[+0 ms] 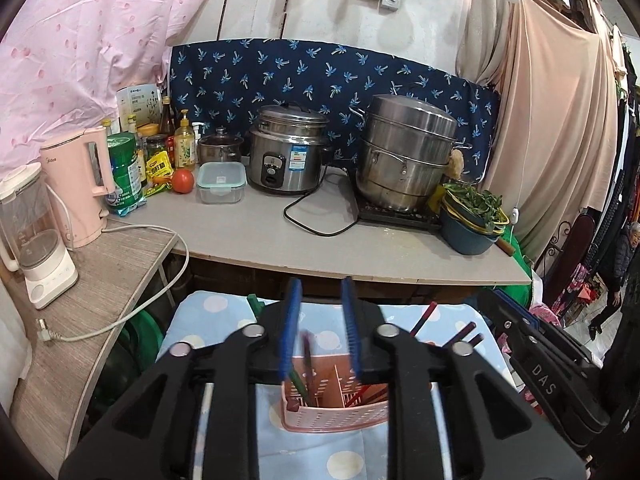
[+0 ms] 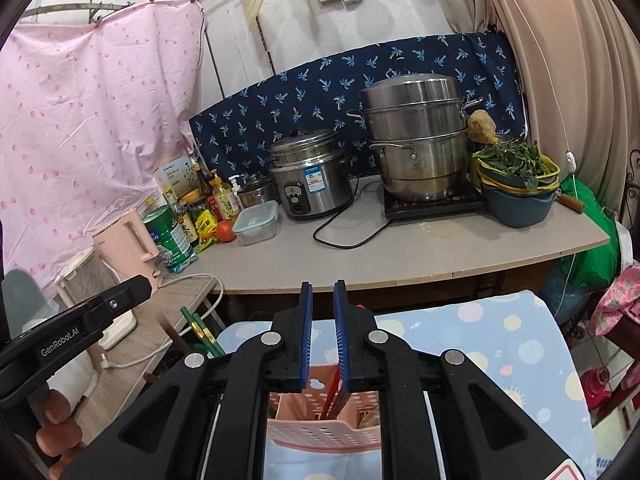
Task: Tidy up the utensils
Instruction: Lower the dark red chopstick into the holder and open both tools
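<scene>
A pink perforated utensil holder (image 1: 336, 412) (image 2: 320, 436) stands on a blue dotted cloth (image 1: 216, 308) (image 2: 480, 340), right under both grippers. My left gripper (image 1: 321, 282) is open above it. A blurred dark chopstick (image 1: 307, 350) hangs loose between its blue pads. Green chopsticks (image 1: 298, 384) and red ones (image 1: 364, 394) stand in the compartments. My right gripper (image 2: 323, 284) has its pads a little apart, and red chopsticks (image 2: 332, 390) stand in the holder just below them. More chopstick ends (image 1: 466, 330) (image 2: 200, 328) poke up between the two grippers.
Behind the cloth runs a grey counter (image 1: 260, 240) with a rice cooker (image 1: 286, 152), a stacked steel steamer (image 1: 404, 152), a basin of greens (image 1: 472, 216), a food box (image 1: 220, 182), bottles and a tomato. A pink kettle (image 1: 76, 184), a blender (image 1: 32, 232) and a loose cord (image 1: 132, 312) are on the left.
</scene>
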A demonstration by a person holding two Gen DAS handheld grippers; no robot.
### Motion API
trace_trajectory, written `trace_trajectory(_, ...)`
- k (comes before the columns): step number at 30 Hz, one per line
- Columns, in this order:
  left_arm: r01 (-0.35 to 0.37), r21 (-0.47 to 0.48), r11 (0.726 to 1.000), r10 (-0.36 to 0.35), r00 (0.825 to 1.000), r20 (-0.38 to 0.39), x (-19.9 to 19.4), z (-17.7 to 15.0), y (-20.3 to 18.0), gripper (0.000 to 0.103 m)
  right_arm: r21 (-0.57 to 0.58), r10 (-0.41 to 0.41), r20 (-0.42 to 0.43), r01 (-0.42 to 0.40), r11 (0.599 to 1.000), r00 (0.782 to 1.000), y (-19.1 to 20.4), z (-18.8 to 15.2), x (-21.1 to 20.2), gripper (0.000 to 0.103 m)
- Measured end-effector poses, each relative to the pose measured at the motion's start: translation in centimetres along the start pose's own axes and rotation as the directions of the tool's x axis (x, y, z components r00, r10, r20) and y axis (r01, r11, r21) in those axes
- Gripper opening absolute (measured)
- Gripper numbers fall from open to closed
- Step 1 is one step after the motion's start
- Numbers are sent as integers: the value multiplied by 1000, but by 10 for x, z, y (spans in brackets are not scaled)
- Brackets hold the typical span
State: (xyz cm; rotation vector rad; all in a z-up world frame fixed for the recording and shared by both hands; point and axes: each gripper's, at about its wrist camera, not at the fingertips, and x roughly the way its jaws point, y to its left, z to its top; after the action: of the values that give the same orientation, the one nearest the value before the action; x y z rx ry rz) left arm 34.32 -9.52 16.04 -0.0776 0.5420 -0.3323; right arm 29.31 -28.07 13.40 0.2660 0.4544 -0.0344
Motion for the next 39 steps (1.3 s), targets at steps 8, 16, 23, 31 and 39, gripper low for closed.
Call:
trace_trajectory(8,-24,15,1000,24,1000,3,-16,-7,-3,36,-23,16,8,-16,1000,1000,5,-6,-22,23)
trace_trajectory(16,-37,33,999,37,999,8,-46,-30,-5,47,-25,36,-23,-36,999,999,4,-31,-55,24)
trace_trajectory(23,-44,45,998,46,998,-38,-67,-69,-7,47,-30,32,-55,-33,999,998,1,-60,-88,24)
trace_trajectory(31,-43,29,999,46,993,-109,-84,-115,-5,47,-18,28,-110,-30,999,994,-3,-103,-119,24)
trace_trajectory(39,-45,29,999,49,987,-154,-96,-149,-8,47,-27,13,-168,-18,999,986,-5,-145,-138,25)
